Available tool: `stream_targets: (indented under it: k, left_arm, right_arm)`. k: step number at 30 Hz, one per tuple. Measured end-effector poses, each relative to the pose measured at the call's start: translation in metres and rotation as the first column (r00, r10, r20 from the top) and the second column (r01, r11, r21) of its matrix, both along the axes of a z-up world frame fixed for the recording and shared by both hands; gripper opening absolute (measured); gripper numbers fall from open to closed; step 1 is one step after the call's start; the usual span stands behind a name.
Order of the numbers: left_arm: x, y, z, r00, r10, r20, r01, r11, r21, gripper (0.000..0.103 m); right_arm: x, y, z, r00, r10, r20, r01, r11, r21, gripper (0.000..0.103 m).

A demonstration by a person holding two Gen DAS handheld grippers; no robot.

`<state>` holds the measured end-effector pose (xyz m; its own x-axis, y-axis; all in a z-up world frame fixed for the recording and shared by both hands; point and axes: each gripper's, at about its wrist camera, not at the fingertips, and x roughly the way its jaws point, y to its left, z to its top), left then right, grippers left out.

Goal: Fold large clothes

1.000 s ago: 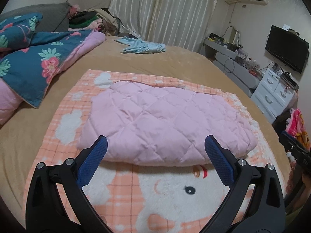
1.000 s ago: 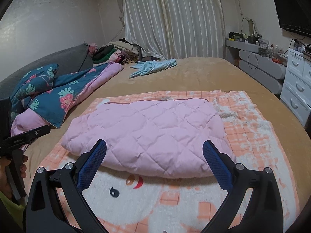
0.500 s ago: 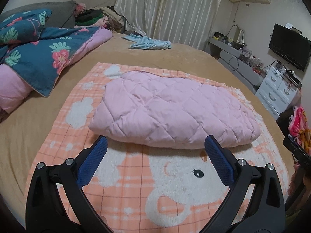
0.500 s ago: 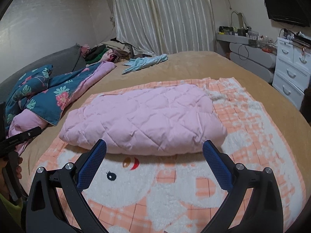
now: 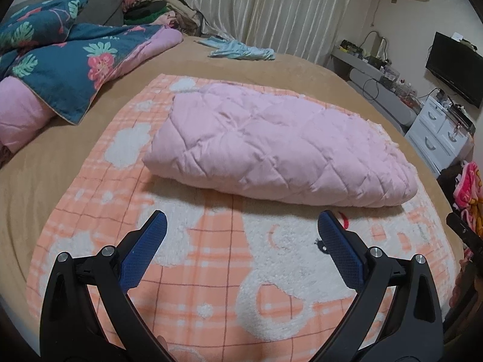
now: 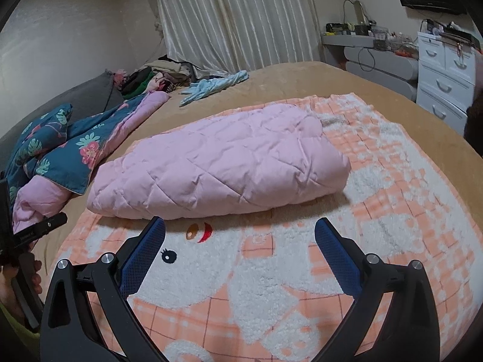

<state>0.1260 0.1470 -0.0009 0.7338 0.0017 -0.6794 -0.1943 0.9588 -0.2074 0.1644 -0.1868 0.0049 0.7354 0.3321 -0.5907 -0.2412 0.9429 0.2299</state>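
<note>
On the orange-and-white fleece blanket (image 5: 211, 271) spread over the tan bed (image 5: 302, 69), the pink quilted garment (image 5: 271, 147) lies folded into a thick bundle; how its layers tuck under cannot be made out. The cartoon face on the blanket is partly hidden beneath the bundle's near edge. The left gripper (image 5: 241, 226) hovers over bare blanket, short of the garment, its blue-padded tongs spread wide and holding nothing. The right gripper (image 6: 240, 232) does likewise, tongs spread and empty, tips just short of the fold. A floral teal quilt (image 5: 69, 69) is heaped at the left, a pale blue cloth (image 5: 241, 51) lies near the curtains (image 5: 271, 9), and white drawers (image 6: 443, 75) stand to the right. At the right view's left edge, a hand is cut off.
</note>
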Motion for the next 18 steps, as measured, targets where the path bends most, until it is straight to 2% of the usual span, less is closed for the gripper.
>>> stream_targets:
  k: [11, 16, 18]
  left_arm:
    - [0.021, 0.016, -0.036, 0.997, 0.030, -0.068, -0.036, 0.996, -0.077, 0.094]
    - [0.042, 0.034, -0.044, 0.994, 0.073, -0.075, -0.083, 0.987, -0.137, 0.094]
    - [0.052, 0.042, -0.046, 0.993, 0.094, -0.068, -0.104, 0.981, -0.165, 0.094]
  right_arm:
    - [0.028, -0.011, -0.034, 0.989, -0.099, -0.107, 0.099, 0.995, -0.003, 0.099]
    - [0.055, -0.016, -0.049, 0.976, -0.132, -0.172, 0.145, 0.987, 0.065, 0.099]
    - [0.070, -0.020, -0.055, 0.969, -0.138, -0.204, 0.166, 0.978, 0.126, 0.099]
